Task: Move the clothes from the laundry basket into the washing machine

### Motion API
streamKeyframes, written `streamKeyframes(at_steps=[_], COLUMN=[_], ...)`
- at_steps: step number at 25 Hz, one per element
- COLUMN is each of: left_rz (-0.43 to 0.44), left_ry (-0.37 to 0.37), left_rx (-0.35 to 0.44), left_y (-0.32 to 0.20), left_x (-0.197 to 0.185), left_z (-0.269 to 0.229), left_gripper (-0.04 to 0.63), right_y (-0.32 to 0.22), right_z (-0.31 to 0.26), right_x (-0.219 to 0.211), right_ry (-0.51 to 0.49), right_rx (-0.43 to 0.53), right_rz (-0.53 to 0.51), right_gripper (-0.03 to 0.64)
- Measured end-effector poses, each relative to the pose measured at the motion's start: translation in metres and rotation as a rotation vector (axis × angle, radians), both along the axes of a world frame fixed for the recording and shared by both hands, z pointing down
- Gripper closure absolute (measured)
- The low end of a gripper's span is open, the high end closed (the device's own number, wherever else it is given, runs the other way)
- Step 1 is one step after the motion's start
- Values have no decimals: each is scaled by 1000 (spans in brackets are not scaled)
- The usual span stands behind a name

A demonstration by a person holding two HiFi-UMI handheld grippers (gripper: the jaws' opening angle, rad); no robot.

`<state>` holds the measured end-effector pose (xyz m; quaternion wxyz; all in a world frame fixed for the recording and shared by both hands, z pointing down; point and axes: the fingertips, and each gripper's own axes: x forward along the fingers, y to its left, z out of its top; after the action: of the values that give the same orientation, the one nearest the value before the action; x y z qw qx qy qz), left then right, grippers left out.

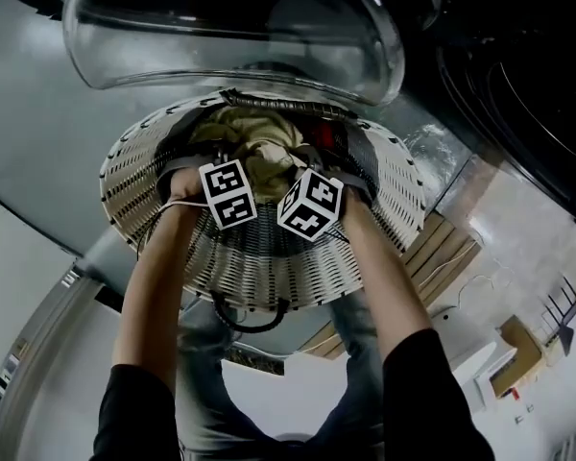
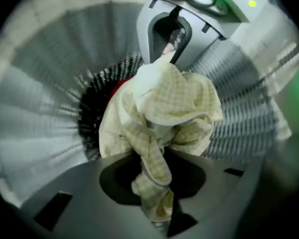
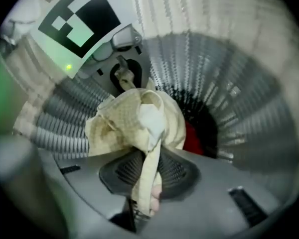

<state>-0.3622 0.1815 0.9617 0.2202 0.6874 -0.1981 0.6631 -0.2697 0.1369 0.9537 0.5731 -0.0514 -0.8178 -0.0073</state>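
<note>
Left gripper (image 2: 159,218) jaws pinched fold of pale yellow checked cloth (image 2: 164,108); right gripper (image 3: 142,208) jaws clamped same cloth. Cloth hung bunched inside white woven laundry basket (image 1: 259,267), over red garment (image 3: 192,136). Glass-doored washing machine (image 1: 230,36) apparently unfed: transfer barely begun.

Pale yellow checked garment (image 2: 174,103)

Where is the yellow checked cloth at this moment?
In the head view's centre, the cloth is inside the basket, held by the left gripper and the right gripper.
</note>
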Motion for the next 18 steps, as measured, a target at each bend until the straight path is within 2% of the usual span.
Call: streamKeyframes(at_steps=[7,12,18], left_rz=[-191,-252,-293], left_ry=[62,113,151], left_rx=[58,141,198], left_y=[-5,-9,-12], left_x=[1,7,22], left_z=[-82,-149,-226], left_gripper=[479,479,479], right_y=[-12,-16,-18], right_z=[-85,-152,-230], right_x=[-1,4,20], right_ry=[-73,-139,-197], right_rx=[21,24,22], right_rz=[88,187,305], right_gripper=[540,543,543])
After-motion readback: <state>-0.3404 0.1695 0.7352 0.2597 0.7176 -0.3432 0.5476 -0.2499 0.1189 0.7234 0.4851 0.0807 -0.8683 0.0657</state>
